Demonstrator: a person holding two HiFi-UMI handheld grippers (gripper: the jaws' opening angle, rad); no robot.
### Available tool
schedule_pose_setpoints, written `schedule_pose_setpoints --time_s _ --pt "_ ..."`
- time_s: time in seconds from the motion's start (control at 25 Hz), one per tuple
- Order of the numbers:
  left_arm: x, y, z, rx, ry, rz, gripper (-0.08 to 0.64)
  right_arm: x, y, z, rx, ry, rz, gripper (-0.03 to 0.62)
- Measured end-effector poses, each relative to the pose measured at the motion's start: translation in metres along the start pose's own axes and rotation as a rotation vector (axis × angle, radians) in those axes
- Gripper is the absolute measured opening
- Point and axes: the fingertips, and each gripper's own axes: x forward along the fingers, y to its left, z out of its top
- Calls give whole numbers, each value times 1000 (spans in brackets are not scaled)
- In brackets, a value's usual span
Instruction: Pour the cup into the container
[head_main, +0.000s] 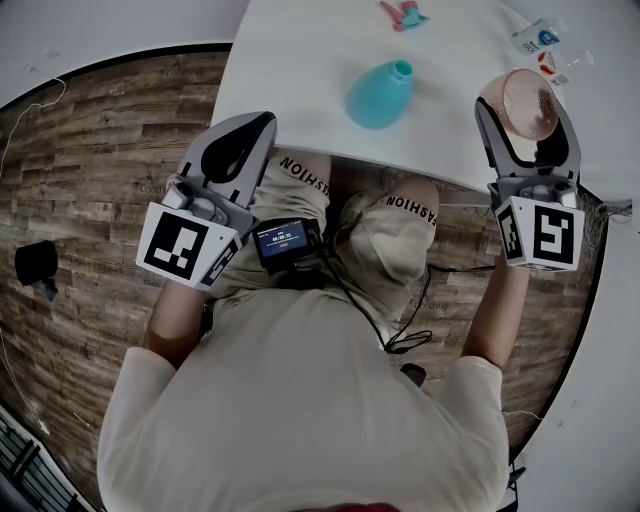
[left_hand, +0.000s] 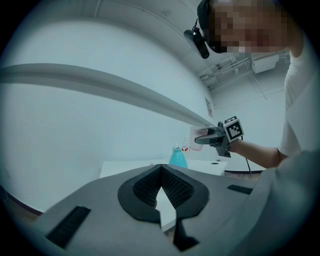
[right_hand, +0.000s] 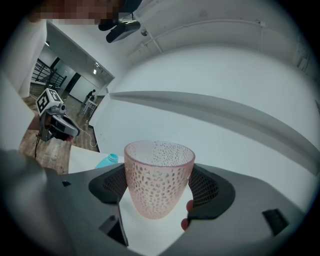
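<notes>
A pink dimpled cup (head_main: 530, 103) stands upright between the jaws of my right gripper (head_main: 527, 108), which is shut on it, over the white table's (head_main: 290, 60) right edge. In the right gripper view the cup (right_hand: 159, 177) fills the gap between the pads, and its inside is hidden. A teal bottle-shaped container (head_main: 378, 95) with a narrow open neck stands on the table to the cup's left. My left gripper (head_main: 255, 125) hovers at the table's near-left edge, shut with nothing in it. In the left gripper view its tips (left_hand: 161, 170) meet.
Small pink and teal items (head_main: 403, 14) lie at the table's far side, and packets (head_main: 545, 45) at its far right. The person's knees (head_main: 400, 215) sit under the near edge, with a small screen (head_main: 287, 240) on the lap. A black object (head_main: 35, 262) is on the wooden floor at left.
</notes>
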Motion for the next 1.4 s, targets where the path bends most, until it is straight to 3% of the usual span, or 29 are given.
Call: schedule_pose_setpoints --time_s 0.92,1.4 --pt "-5 13 -2 -9 9 35 11 -6 -17 -26 23 60 -38 368" --pt "-4 13 -4 -7 19 36 9 -9 -33 -49 79 89 -58 368"
